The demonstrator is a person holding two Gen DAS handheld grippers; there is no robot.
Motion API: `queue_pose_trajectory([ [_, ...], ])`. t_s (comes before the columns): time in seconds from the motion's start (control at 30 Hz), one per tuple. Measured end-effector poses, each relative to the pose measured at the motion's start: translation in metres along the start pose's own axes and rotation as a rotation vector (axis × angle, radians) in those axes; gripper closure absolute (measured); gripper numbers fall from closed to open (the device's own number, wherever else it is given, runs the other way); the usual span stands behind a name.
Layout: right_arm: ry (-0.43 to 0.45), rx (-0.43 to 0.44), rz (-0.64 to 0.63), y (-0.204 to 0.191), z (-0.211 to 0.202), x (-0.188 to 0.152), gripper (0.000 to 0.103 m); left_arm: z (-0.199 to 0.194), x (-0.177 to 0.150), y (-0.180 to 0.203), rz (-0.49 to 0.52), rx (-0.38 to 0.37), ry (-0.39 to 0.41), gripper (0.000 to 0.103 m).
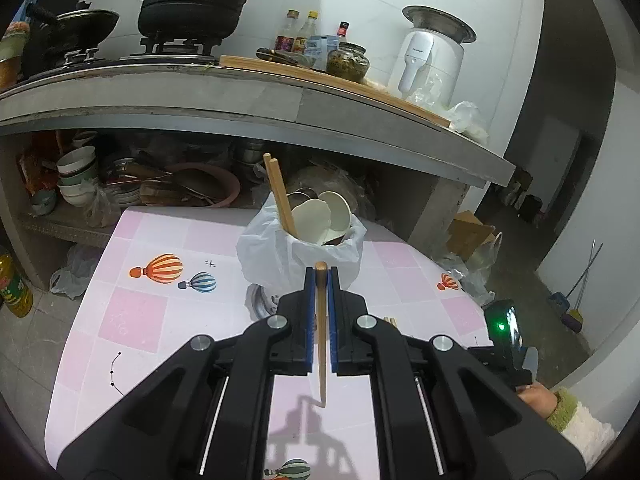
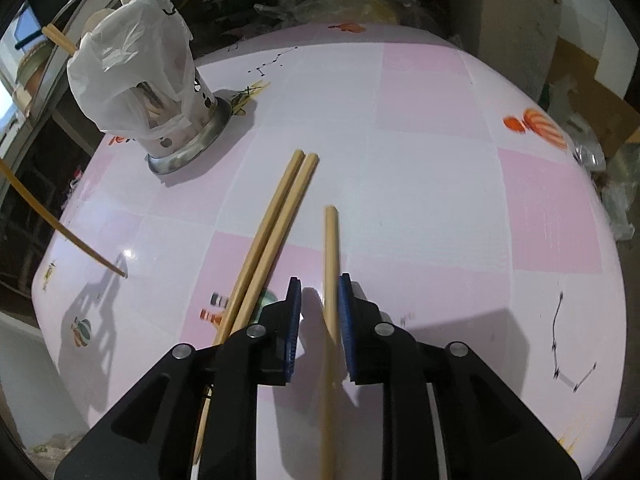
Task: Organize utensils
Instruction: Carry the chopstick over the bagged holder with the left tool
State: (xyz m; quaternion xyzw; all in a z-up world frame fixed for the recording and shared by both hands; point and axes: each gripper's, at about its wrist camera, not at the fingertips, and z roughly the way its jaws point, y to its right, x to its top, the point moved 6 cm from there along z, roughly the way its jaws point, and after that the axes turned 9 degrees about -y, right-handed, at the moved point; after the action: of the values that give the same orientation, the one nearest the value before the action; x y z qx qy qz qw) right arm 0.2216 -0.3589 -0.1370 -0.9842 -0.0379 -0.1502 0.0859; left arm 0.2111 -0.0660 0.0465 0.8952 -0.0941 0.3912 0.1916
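Our left gripper [image 1: 320,276] clamped one wooden chopstick [image 1: 321,332] at centre frame | our right gripper [image 2: 318,292] gaped around another loose wooden chopstick [image 2: 331,264], lower centre

A pink-and-white checked tablecloth [image 1: 132,312] printed with hot-air balloons [image 1: 162,268] and constellation lines covers the table. Behind it runs a grey concrete counter [image 1: 240,100]. On the counter: a gas stove [image 1: 120,56] carrying a dark wok [image 1: 80,24] and a blackened pot [image 1: 192,4] with a steel lid, three sauce bottles [image 1: 308,32], a glass jar [image 1: 347,60] on a wooden board [image 1: 280,70], and a white appliance [image 1: 430,60] topped by a metal basin. Below the counter, stacked bowls [image 1: 76,176] and plates sit on a shelf. A yellow oil bottle [image 1: 14,284] stands on the floor at left; a cardboard box [image 1: 472,232] lies at right.
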Motion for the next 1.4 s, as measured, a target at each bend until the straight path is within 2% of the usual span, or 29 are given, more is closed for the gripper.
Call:
queue_pose_trajectory([
  [0.3,-0.003,-0.100,-0.087,-0.009,0.011,0.025,0.082,-0.001,-0.005,-0.008,-0.020,-0.001,0.000,0.098],
  [0.43,-0.013,-0.085,-0.080,-0.010,0.012,0.028,0.096,-0.002,-0.006,-0.009,-0.025,-0.003,0.003,0.098],
  [0.6,0.016,-0.081,-0.062,-0.009,-0.002,0.028,0.096,-0.005,-0.007,-0.012,-0.033,-0.007,0.011,0.098],
  [1.13,0.373,-0.068,-0.040,-0.003,-0.174,0.033,0.096,-0.018,0.002,-0.008,-0.018,-0.023,0.044,0.098],
  [1.4,0.466,-0.081,-0.039,-0.008,-0.215,0.026,0.096,-0.024,0.015,0.000,0.005,-0.040,0.068,0.098],
])
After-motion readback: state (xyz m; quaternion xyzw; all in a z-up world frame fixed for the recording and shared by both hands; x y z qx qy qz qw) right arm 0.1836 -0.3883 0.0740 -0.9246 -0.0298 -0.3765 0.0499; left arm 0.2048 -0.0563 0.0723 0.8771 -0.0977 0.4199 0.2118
